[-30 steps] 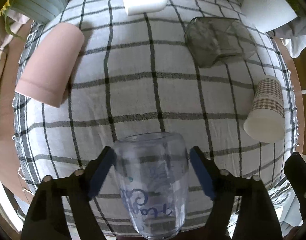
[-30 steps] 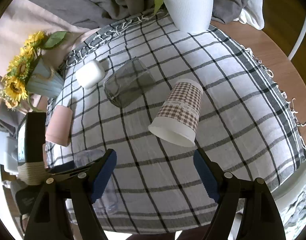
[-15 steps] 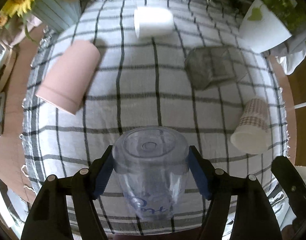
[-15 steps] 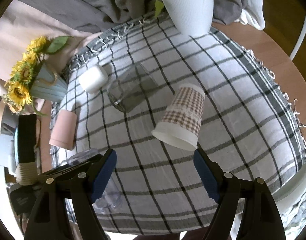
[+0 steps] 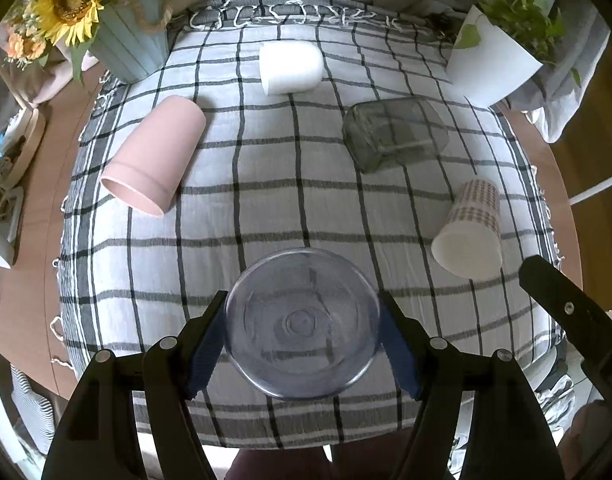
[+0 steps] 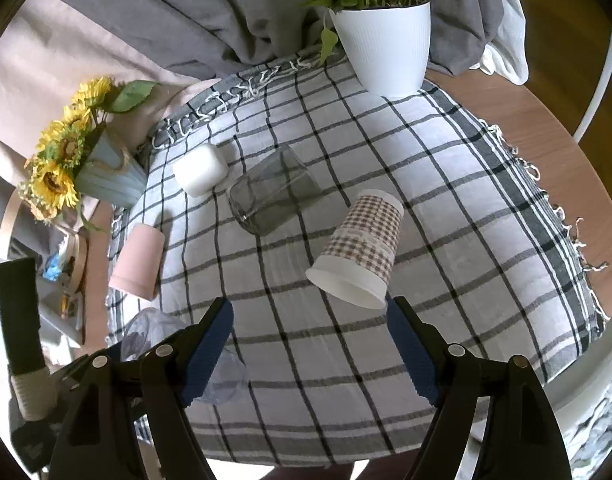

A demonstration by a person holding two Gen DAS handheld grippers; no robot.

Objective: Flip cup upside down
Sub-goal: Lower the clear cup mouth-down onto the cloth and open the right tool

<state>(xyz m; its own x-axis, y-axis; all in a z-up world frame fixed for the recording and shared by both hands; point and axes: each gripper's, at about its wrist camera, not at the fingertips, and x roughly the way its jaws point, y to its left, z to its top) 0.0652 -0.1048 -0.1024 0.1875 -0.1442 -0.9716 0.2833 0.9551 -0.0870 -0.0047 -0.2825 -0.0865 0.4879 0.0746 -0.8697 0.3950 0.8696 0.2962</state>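
Observation:
My left gripper point(image 5: 302, 336) is shut on a clear plastic cup point(image 5: 302, 322), its blue pads pressed on both sides. The cup's round base faces the camera and it is held above the near edge of the checked cloth. In the right wrist view the same cup point(image 6: 146, 330) shows at lower left, partly hidden behind my right gripper's finger. My right gripper point(image 6: 309, 342) is open and empty above the cloth's near part, with a checked paper cup point(image 6: 361, 248) lying on its side just beyond it.
On the checked tablecloth point(image 5: 266, 208) lie a pink cup point(image 5: 154, 160), a white cup point(image 5: 290, 67), a dark glass point(image 5: 393, 134) and the paper cup point(image 5: 467, 232), all on their sides. A sunflower vase point(image 5: 126, 48) and a white plant pot point(image 5: 489, 68) stand at the back corners.
My left gripper has lifted and turned the clear cup, so its base now faces the camera instead of its side. The right gripper has risen slightly and stays open.

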